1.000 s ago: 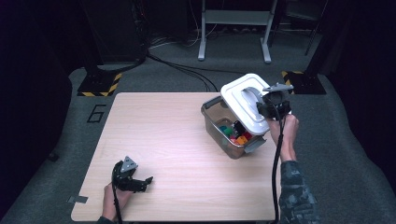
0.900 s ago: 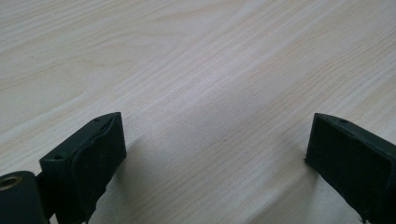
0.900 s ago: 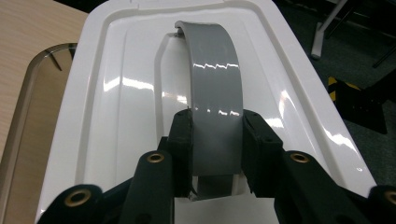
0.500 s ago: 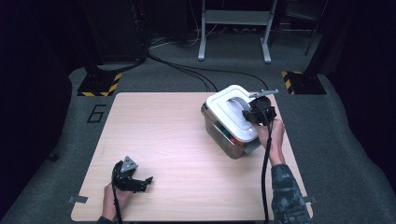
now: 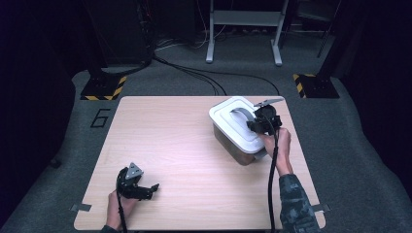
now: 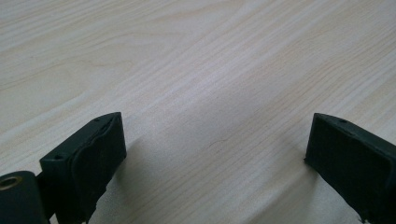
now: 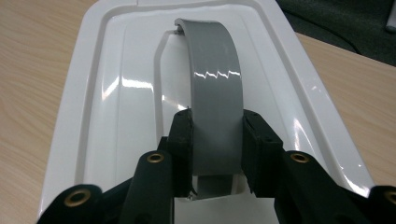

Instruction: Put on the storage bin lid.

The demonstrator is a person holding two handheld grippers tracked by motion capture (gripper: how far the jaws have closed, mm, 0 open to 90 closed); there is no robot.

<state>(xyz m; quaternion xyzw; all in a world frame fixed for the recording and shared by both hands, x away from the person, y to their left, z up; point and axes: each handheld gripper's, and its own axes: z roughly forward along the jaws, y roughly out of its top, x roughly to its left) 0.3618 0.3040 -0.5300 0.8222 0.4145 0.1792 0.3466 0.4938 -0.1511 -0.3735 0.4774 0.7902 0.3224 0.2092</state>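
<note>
Gripping the grey handle (image 7: 215, 93), the right gripper (image 5: 262, 125) seats the white lid (image 5: 232, 127) on the box (image 5: 232, 151) — pressing down, then letting go, likely follows; the left gripper (image 5: 138, 187) rests released.

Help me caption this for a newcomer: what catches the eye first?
The white lid sits on a storage box at the table's far right, the right gripper clamped on its grey handle. At the near left corner, the left gripper rests on bare wood, jaws wide apart.
</note>
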